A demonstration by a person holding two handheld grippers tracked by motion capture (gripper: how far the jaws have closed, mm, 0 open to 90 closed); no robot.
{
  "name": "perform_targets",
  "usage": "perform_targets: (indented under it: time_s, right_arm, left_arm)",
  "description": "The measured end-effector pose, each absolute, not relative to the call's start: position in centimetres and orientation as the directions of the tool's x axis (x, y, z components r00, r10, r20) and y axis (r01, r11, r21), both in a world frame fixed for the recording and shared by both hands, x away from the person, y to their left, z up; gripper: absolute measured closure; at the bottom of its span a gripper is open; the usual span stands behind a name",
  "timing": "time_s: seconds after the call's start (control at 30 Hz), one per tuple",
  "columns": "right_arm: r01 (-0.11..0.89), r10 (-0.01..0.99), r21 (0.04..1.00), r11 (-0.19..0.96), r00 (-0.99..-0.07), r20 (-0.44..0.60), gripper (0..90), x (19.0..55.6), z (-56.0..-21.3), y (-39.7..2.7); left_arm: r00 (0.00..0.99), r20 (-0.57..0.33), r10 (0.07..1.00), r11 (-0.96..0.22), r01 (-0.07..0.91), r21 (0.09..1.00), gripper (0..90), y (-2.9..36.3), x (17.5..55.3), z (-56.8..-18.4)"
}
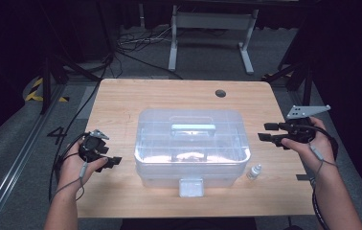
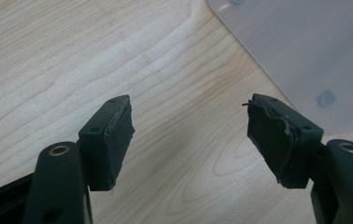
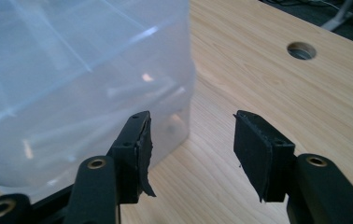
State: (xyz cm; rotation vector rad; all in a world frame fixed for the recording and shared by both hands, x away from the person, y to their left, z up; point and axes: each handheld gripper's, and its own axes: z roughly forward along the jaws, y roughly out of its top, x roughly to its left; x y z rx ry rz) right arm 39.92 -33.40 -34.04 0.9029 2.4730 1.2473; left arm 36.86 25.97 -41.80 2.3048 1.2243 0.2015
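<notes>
Landmark: clear plastic storage box (image 1: 192,146), lid on, pale handle (image 1: 193,128) on top, front latch (image 1: 191,187) seen down; placed mid-table (image 1: 121,96).
L gripper (image 1: 108,161): held left of box, near its front-left corner, apart from it; jaws spread, nothing between pads (image 2: 114,140); bare wood seen betw. them, box corner at upper right in left gripper view.
R gripper (image 1: 266,132): held right of box, raised, pointed at box's right side; jaws spread, empty; box wall seen just beyond its left pad (image 3: 142,149), no contact.
Small dropper bottle (image 1: 254,171): upright, just beside box's front-right corner.
Cable hole (image 1: 220,93): behind box, far edge.
Step (judged): approach; box flanked, not yet gripped.
Next (judged): grippers to be brought in to box, prob. latch or lid edges; jaws kept wide till seated, bottle to be avoided.
</notes>
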Motion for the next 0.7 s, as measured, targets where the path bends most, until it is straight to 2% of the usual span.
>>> perform_targets:
  time_s: [0.37,0.7]
  right_arm:
    - [0.315,0.493,0.811,0.493,-0.869,0.038,48.2,38.4,-30.4,-29.8]
    - [0.269,0.434,0.801,0.535,-0.901,0.013,48.6,39.1,-29.3,-26.6]
  left_arm:
    - [0.590,-0.103,0.801,-0.464,0.721,0.514,31.7,25.7,36.7,-41.6]
    - [0.603,-0.107,0.791,-0.473,0.712,0.518,31.2,25.6,36.7,-41.6]
